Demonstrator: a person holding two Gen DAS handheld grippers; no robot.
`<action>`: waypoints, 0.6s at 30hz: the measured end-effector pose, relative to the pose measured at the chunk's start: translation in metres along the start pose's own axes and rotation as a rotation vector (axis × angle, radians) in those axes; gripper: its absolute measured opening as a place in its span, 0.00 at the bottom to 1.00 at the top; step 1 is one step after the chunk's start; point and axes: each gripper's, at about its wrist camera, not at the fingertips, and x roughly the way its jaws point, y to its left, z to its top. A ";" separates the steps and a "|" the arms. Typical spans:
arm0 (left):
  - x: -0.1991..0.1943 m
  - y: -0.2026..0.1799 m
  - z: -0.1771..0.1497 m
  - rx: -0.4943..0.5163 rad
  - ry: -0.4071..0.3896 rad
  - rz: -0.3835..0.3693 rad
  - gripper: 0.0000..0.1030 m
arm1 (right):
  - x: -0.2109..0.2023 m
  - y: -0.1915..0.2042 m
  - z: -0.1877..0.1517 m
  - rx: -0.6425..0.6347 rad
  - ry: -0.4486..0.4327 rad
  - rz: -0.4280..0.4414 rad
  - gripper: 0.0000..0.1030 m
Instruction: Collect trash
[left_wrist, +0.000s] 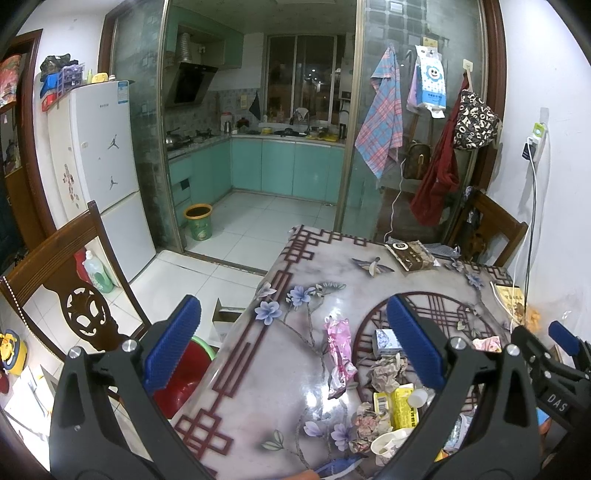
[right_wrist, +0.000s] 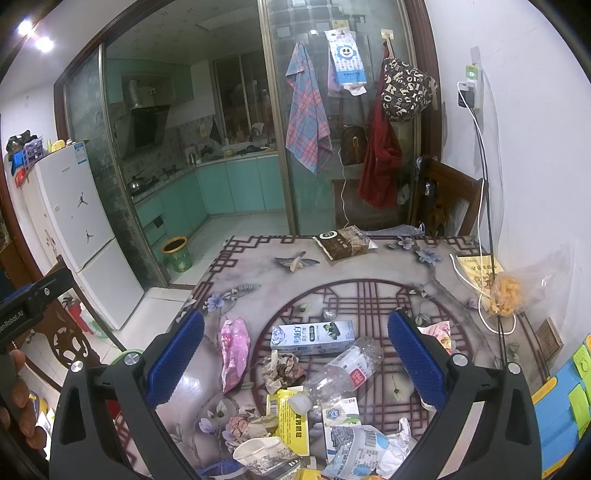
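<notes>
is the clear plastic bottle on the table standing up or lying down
Lying down. The clear plastic bottle rests on its side among the trash, white cap toward the camera, base pointing away toward the toothpaste box.

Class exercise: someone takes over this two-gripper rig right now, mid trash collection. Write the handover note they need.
Left gripper: open, empty, hovering above the table's left edge.
Right gripper: open, empty, over the trash pile.
Trash lies on the table: pink wrapper, toothpaste box, clear plastic bottle, crumpled paper, yellow carton, paper cup.
A red bin sits beside the table, by the left gripper.
Done: nothing is gripped; whether anything has been binned cannot be told.
Left: pick up each piece and bin it.
</notes>
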 end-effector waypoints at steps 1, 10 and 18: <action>-0.002 0.002 0.000 0.001 0.000 -0.002 0.96 | 0.000 0.000 0.000 0.000 0.001 0.000 0.93; -0.001 0.004 -0.004 0.009 0.024 -0.047 0.96 | 0.002 -0.003 0.000 0.001 0.006 -0.007 0.93; 0.016 0.003 -0.007 -0.009 0.082 -0.070 0.96 | 0.027 -0.013 -0.016 -0.024 0.059 -0.044 0.93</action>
